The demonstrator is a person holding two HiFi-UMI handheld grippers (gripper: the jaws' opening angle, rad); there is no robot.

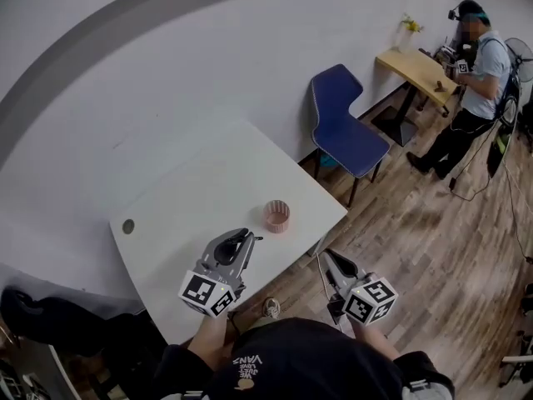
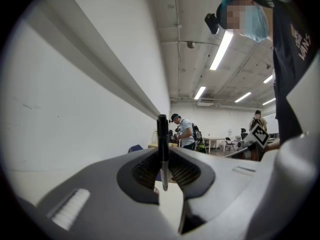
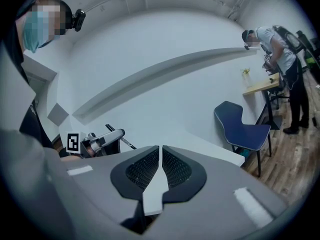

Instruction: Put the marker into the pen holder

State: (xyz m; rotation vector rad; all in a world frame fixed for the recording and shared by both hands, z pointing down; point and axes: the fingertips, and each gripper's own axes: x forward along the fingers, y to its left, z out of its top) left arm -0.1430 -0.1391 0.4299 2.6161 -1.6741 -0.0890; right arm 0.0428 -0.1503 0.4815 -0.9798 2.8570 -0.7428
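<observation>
1. Left claw (image 1: pixel 247 238): clamped on the marker (image 2: pixel 162 151). In the left gripper view the marker stands upright between the jaws, its dark upper end well above them and its lower end poking out below. Judgement: the pick-up step is done.
2. Right claw (image 1: pixel 327 258): jaws together with nothing between them, read from the right gripper view. It sits to the right of the left claw, apart from it, off the near edge of the surface (image 1: pixel 191 182). Judgement: it has no part in the job as things stand.
3. Left claw position: it is over the near part of the surface and points toward the far side. How high it is above the surface cannot be told.
4. Pen holder (image 1: pixel 276 216): a small pinkish ribbed cup, upright on the surface. It is just beyond the left claw's tips and slightly to their right, not touching them. No marker is seen in it.
5. Progress, as a judgement: roughly halfway. The marker is in hand and near the cup but not yet over its mouth. Remaining steps are to bring the marker above the opening, lower the tip in, and open the jaws.
6. Far beyond both claws: a blue chair (image 1: pixel 346 132), then another person (image 1: pixel 479 82) at a wooden side table (image 1: pixel 416 69). Neither is related to the task.
</observation>
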